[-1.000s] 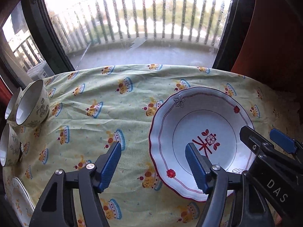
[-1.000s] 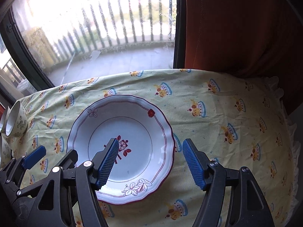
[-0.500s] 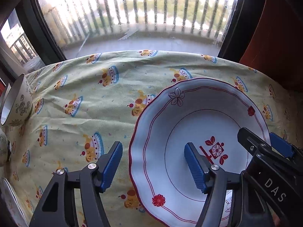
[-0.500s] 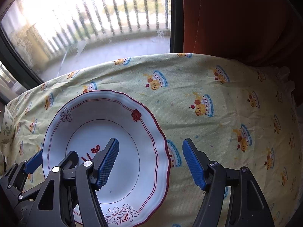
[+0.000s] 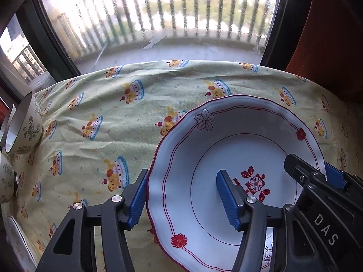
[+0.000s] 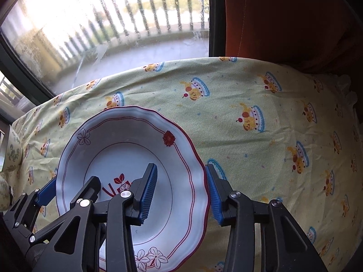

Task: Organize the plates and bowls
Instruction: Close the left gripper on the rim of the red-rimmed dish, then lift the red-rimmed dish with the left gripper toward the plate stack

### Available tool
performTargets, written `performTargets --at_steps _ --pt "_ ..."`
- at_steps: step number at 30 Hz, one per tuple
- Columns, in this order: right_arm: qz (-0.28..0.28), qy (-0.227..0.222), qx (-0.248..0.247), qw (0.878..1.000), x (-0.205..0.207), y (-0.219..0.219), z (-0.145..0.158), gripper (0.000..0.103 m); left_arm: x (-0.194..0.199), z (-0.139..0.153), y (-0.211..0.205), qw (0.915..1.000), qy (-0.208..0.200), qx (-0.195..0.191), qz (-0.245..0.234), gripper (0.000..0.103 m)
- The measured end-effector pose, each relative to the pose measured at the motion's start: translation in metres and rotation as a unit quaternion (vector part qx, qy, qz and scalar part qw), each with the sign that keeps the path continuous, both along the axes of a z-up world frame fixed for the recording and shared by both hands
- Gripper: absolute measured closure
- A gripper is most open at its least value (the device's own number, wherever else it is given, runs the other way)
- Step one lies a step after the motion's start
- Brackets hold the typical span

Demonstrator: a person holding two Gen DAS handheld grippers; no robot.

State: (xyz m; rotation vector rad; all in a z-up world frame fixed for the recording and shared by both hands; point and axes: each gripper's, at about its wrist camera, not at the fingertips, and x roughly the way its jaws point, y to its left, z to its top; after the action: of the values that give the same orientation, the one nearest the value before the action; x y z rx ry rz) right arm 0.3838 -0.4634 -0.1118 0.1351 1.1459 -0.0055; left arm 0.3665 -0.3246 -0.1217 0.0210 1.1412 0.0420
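A white deep plate [image 5: 226,140] with a scalloped red rim and a red flower motif lies on the yellow-green tablecloth [image 5: 95,104]. My left gripper [image 5: 182,171] straddles its left rim: the left pad is at the outer edge and the right pad hangs over the well. Its jaws are closing. My right gripper [image 6: 181,166] straddles the right rim of the plate [image 6: 127,136], one pad inside and one just outside the edge. Its jaws are closing too. I see no firm pinch on either side.
Floral bowls [image 5: 22,127] stand at the table's far left, with another white dish edge [image 5: 15,238] below them. The window and balcony rail lie behind the table. An orange-red curtain [image 6: 283,22] hangs at the right. The cloth [image 6: 283,124] right of the plate is bare.
Both grippers have come down closer to the plate, and it fills more of each view. Each pair of jaws has narrowed, the right more than the left, and now brackets the rim.
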Motion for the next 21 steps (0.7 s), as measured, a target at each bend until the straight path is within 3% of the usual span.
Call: performTargets --at_steps 21 --pt "0.068 0.070 0.017 0.995 -0.108 0.058 -0.003 0.056 -0.099 0.004 0.043 0.9972 0.068 0.029 0.013 0.042"
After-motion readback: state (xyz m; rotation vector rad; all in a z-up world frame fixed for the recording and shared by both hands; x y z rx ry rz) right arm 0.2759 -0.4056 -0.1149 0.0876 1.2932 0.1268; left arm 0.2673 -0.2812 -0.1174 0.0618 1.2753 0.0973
